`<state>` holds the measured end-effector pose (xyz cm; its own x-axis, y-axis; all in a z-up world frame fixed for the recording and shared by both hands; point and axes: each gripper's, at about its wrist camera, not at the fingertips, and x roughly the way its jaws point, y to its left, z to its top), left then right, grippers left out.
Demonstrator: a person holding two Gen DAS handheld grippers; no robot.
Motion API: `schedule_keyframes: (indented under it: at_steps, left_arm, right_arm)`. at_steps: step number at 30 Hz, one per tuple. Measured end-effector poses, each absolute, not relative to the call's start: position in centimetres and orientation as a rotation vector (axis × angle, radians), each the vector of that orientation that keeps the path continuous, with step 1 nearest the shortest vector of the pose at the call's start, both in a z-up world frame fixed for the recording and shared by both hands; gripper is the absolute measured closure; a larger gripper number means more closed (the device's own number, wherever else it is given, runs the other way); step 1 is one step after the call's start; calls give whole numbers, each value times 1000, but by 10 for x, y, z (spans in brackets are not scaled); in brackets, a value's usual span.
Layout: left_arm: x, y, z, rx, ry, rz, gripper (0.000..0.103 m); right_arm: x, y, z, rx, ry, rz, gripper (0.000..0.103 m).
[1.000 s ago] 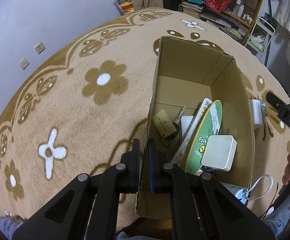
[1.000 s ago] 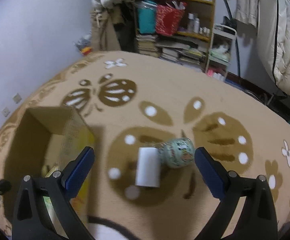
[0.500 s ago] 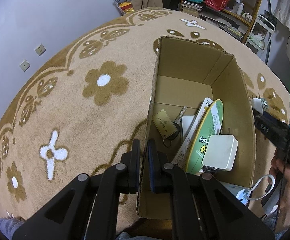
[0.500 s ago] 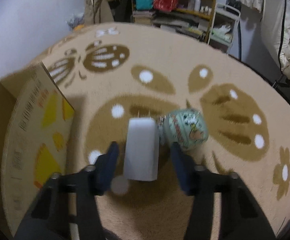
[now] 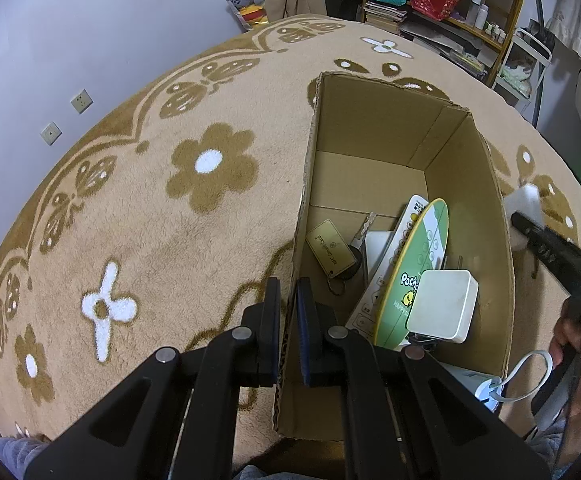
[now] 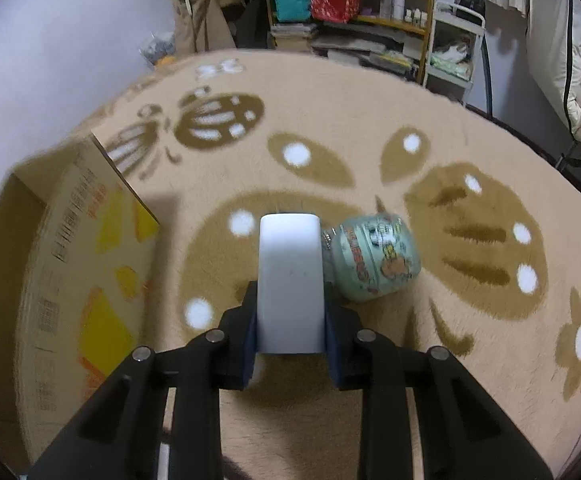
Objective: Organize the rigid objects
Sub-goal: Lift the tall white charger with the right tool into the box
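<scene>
Gripping the left wall of the one cardboard box (image 5: pixel 374 140), the left hand-held gripper (image 5: pixel 288 312) has its two jaws pressed together on the cardboard edge, one pad outside and one inside, and it points steeply down at the carpet (image 5: pixel 130 208). Inside the box lie one tan card tag (image 5: pixel 327 251) on a key ring, one key (image 5: pixel 364 229), one long white printed strip (image 5: pixel 394 256), one green oval board (image 5: pixel 418 268) leaning over it, and one white square box (image 5: pixel 442 305) resting against the board near the right wall. At the box's near right corner, one white cable loop (image 5: pixel 526 376) pokes out over the edge. Farther right, outside the box, the right hand-held gripper (image 6: pixel 290 334) points down at the carpet, with the person's hand (image 5: pixel 574 340) wrapped around its handle. Its two jaws are closing on one white rectangular block (image 6: pixel 290 276), which lies on the carpet between them, both blue pads touching its long sides. Just right of the block, touching it or nearly so, lies one pale green round container (image 6: pixel 374 260) with cartoon print, resting on its side on a brown patch of the carpet. Two objects thus remain on the carpet beside the box.
</scene>
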<state>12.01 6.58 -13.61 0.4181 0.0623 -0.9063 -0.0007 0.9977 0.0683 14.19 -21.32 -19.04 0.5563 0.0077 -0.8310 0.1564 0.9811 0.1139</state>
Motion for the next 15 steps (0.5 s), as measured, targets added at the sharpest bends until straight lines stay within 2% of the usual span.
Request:
schedule_keyframes:
  at_steps: [10,15]
  left_arm:
    - [120,66,-136,61,1139,40,95]
    - [120,66,-136,60,1139,39,95]
  right_arm:
    - [129,-179,-104,243,760,82,73]
    - [125,-150,-83,225,716,188,73]
